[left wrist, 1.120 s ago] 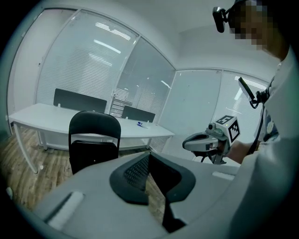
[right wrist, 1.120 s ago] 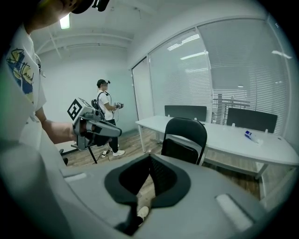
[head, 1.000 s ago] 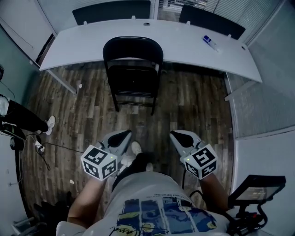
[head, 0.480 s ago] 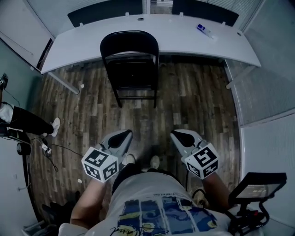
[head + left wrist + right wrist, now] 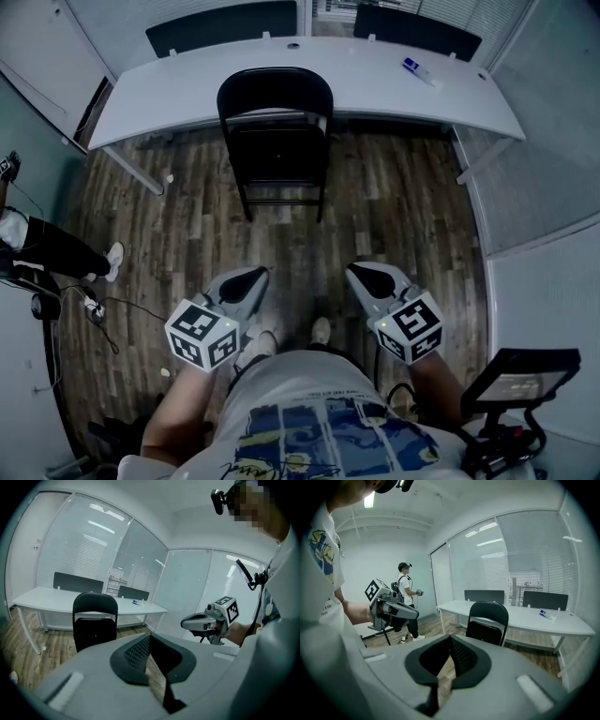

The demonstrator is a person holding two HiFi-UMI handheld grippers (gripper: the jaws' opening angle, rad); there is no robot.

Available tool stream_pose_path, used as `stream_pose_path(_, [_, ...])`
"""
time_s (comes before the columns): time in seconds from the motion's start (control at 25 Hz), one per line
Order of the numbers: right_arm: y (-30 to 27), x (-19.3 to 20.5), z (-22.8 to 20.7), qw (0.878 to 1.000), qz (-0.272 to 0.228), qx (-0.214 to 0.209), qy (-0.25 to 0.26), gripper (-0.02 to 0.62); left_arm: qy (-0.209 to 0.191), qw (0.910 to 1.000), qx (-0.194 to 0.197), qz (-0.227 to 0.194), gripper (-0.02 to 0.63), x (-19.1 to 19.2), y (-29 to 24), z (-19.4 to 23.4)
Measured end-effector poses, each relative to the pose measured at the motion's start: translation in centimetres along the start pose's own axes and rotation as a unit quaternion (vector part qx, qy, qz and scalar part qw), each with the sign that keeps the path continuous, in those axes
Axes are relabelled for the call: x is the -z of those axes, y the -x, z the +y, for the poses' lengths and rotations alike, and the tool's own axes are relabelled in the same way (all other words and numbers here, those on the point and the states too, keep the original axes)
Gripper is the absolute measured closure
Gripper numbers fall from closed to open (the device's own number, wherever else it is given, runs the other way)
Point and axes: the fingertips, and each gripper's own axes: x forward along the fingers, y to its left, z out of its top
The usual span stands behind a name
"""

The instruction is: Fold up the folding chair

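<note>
Folding chair [image 5: 275,141] is standing unfolded well ahead, slightly nearer your left gripper [image 5: 251,276] than your right gripper [image 5: 362,273]; you are holding both clenched shut, empty.

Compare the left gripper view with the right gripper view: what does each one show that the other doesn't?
Only the left gripper view: the right gripper, held out in front of the person. Only the right gripper view: the left gripper and a second person standing in the background behind it. Both: the folding chair, standing open at the white desk, and that gripper's own jaws together with nothing between them.
</note>
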Motion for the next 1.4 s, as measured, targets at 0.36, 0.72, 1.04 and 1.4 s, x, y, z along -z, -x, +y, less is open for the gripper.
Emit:
stream_pose_path(0.36, [-1.5, -2.2, 4.4, 1.0, -0.003, 0.013, 0.001, 0.592, -0.005, 0.9996, 0.029, 0.003, 0.601, -0.1, 4.6, 1.2])
stream_pose_path(0.72, [-2.3, -2.0, 9.1, 0.999, -0.008, 0.041, -0.007, 0.592, -0.015, 0.9985, 0.053, -0.001, 0.601, 1.3, 8.3, 3.1])
stream_pose_path(1.04, [-2.2, -1.4, 11.5, 0.998, -0.012, 0.058, -0.013, 0.592, -0.019, 0.9974, 0.069, 0.005, 0.601, 2.7, 9.7, 3.4])
stream_pose_path(1.4, [-1.4, -1.0, 12.9, 0.998, -0.009, 0.069, -0.005, 0.592, -0.02, 0.9968, 0.078, 0.005, 0.601, 3.5, 10.6, 2.7])
